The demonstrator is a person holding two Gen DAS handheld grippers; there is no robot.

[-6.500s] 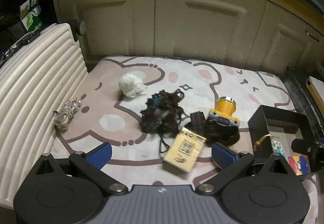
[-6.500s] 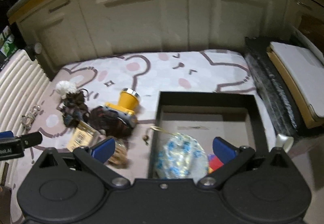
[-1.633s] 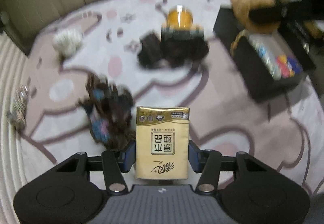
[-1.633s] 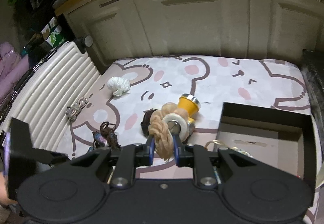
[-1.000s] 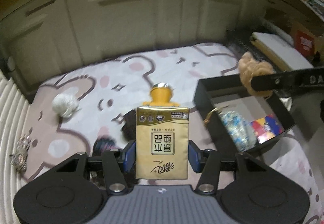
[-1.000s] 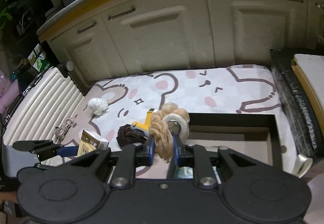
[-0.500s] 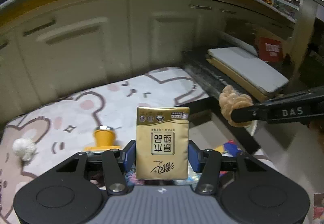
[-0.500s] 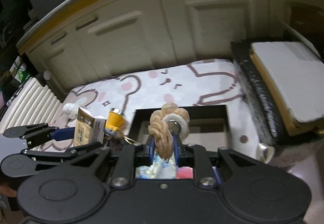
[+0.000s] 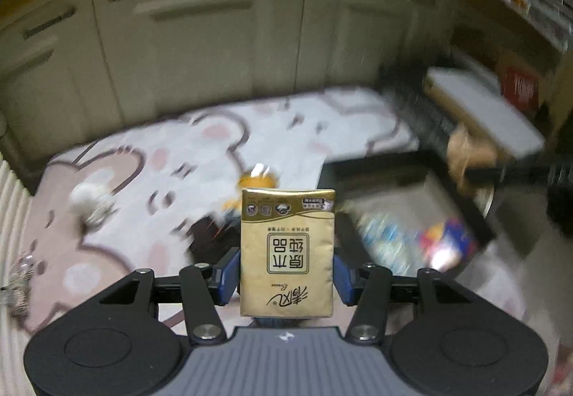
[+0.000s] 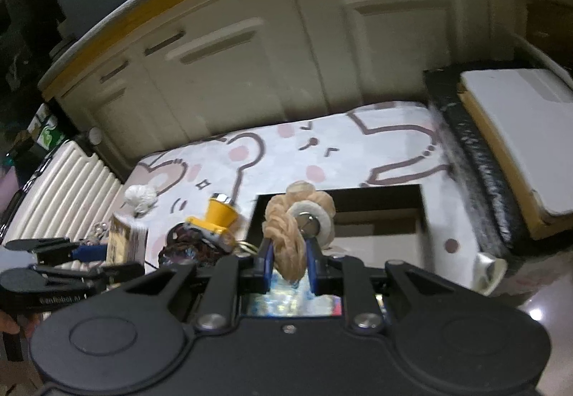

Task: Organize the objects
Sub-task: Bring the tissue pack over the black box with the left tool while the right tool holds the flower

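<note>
On the cartoon-print mat (image 10: 322, 148) before the cream cabinets (image 10: 250, 73) sat the black box (image 10: 422, 213), already holding a blue-patterned item and a bright coloured pack. Left gripper (image 9: 286, 274) was clamped on the gold tissue packet (image 9: 287, 249), held upright in the air left of the box. Right gripper (image 10: 289, 267) pinched the tan braided scrunchie (image 10: 286, 234) above the box's near edge. Judgement: each load should be carried clear over the box wall before release, one hand at a time. Obstructions: the yellow-capped headlamp (image 10: 218, 216) and dark strap bundle beside the box; white yarn ball (image 10: 140, 196) well apart.
</note>
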